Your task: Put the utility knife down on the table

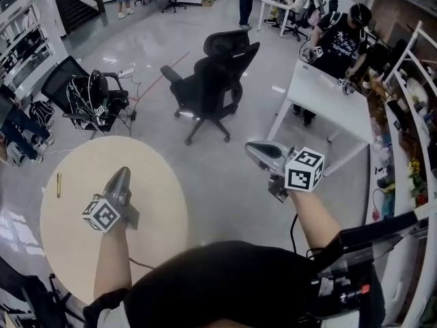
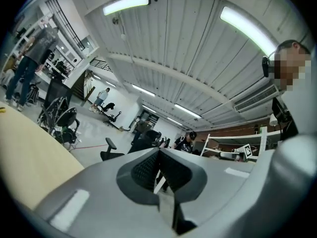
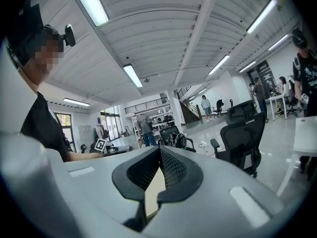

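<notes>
the left gripper (image 1: pixel 121 175) hangs over the round table (image 1: pixel 158 183), pointing to the far side, with its jaws pressed together and nothing between them; in the left gripper view the two dark ribbed pads meet at the tips (image 2: pixel 158 155). the right gripper (image 1: pixel 252 147) is held off the table's right edge, above the grey floor (image 1: pixel 225 176), and its jaws are likewise closed on nothing (image 3: pixel 159 153).

a slim yellow thing, most likely the utility knife (image 1: pixel 58 184), lies flat on the tabletop near the left rim, well apart from the left gripper and to its left, and farther still from the right one. neither tool touches it.

judging by this, the task looks done: the knife rests on the table and both tools are empty and clear of it. nothing seems left except perhaps to bring the hands to rest. a black office chair (image 1: pixel 212 80) stands on the floor beyond the table.
</notes>
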`<act>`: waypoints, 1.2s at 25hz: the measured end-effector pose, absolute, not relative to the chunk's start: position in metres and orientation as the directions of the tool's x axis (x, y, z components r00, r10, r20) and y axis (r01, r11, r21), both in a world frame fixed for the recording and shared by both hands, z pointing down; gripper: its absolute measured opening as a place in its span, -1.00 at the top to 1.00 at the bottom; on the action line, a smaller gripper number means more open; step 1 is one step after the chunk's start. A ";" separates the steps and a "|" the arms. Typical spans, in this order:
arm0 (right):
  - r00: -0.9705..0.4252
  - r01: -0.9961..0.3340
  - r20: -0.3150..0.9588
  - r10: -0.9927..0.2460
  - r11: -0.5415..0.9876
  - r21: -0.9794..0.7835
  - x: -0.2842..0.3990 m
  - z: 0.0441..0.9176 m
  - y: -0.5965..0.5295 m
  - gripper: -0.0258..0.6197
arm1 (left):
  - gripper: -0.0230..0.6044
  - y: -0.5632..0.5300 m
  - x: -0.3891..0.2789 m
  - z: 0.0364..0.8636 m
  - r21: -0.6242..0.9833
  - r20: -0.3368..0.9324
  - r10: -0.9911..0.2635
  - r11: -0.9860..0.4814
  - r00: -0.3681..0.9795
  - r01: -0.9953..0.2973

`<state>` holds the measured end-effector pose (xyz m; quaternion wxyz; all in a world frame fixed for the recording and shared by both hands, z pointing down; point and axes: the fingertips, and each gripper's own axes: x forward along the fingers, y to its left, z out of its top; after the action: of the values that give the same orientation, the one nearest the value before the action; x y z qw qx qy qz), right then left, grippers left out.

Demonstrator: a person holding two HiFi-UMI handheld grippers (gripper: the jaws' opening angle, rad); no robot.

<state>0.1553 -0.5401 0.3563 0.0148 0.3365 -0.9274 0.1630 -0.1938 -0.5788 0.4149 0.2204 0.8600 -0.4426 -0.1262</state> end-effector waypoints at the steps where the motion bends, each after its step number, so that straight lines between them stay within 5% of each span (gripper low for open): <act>1: -0.765 -0.638 0.132 -0.630 0.713 -0.291 0.165 0.353 -0.534 0.87 | 0.93 -0.573 -0.177 0.410 0.490 -0.029 -0.799 -0.535 0.600 -0.688; 18: -0.650 -0.735 0.086 -0.755 0.597 -0.322 0.292 0.343 -0.411 0.88 | 0.93 -0.451 0.090 0.365 0.437 -0.041 -0.413 -0.826 0.910 -0.355; 30: -0.588 -0.785 0.072 -0.806 0.546 -0.292 0.341 0.339 -0.329 0.88 | 0.93 -0.366 0.190 0.361 0.396 -0.028 -0.168 -0.907 0.985 -0.144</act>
<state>0.3412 -0.3290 0.3395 -0.0353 0.4526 -0.8786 0.1482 0.1897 -0.3657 0.3605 0.2005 0.9759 -0.0799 -0.0308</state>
